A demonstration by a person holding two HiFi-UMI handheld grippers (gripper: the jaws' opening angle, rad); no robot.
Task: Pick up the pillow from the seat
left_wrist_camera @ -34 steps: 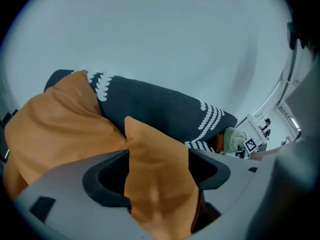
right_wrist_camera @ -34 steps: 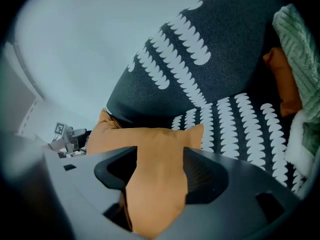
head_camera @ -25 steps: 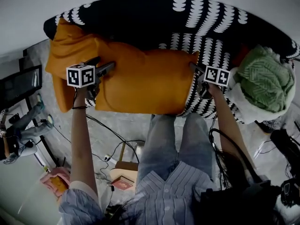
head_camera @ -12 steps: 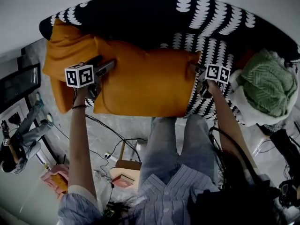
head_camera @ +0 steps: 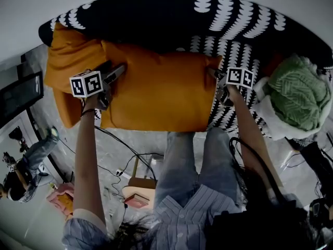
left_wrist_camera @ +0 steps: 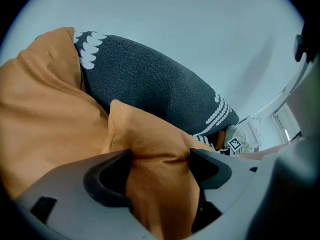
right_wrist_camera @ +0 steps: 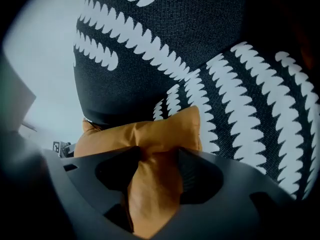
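The orange pillow [head_camera: 161, 90] lies flat on the seat [head_camera: 156, 20], a dark chair covered in white scalloped stripes, and it fills the middle of the head view with its front edge toward the person's legs [head_camera: 197, 155] at 6 o'clock.

The left gripper [head_camera: 115, 76] sits at the pillow's 9 o'clock edge. In the left gripper view its jaws are clenched on the pillow: orange fabric bulges up between them and creases where both jaws press in.

The right gripper [head_camera: 217, 79] sits at the pillow's 3 o'clock edge, on the upper corner. Its jaws have just been closing, and the right gripper view shows the corner of the pillow gathered into a narrow fold between them, grasped from both sides, with the corner tip fanning out above the jaws against the striped seat back.

A second orange cushion [head_camera: 67, 56] leans at 9 to 10 o'clock of the pillow, just beside it and behind the left gripper. A green knitted bundle [head_camera: 299, 95] rests on the seat at 3 o'clock, beyond the right gripper. Cables [head_camera: 125, 150] trail over the floor at 7 o'clock.
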